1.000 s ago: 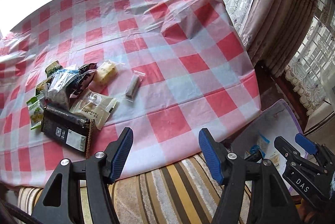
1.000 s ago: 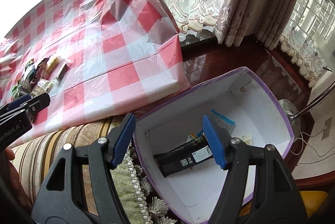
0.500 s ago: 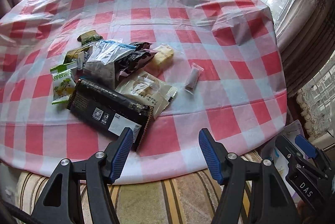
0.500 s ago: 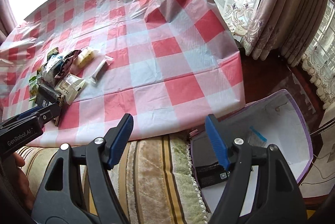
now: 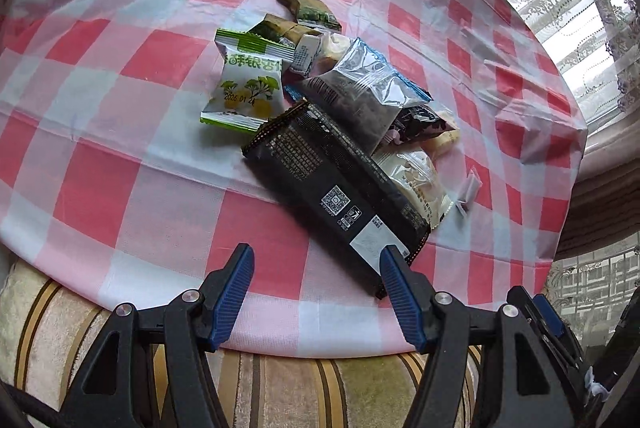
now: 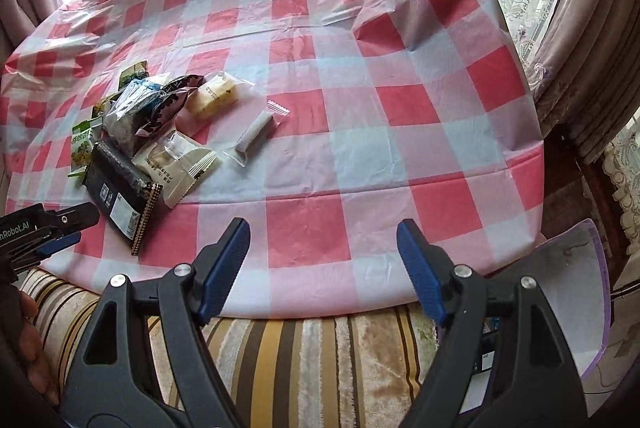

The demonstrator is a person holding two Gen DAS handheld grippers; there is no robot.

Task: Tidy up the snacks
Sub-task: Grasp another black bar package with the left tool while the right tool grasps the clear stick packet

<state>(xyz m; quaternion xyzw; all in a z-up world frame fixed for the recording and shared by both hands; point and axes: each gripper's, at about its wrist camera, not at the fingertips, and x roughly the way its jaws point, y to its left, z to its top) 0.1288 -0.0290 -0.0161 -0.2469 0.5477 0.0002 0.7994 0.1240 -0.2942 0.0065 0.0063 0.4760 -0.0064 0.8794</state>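
Left wrist view puts your left gripper [image 5: 316,276] at the near edge of the worktop [image 5: 120,188], fingers parted and empty, with the long black packet [image 5: 332,188] just ahead in the snack pile [image 5: 340,108]. Your right gripper [image 6: 324,252] is empty too; its fingers have just been spreading wider, over bare cloth. The box [image 6: 576,276] sits low at your right, beyond the worktop's edge. The black packet underlies the clear bag [image 5: 360,88] and the pale wrapper [image 5: 416,184], so pulling it may drag them off the edge. Slick film could also slip free.
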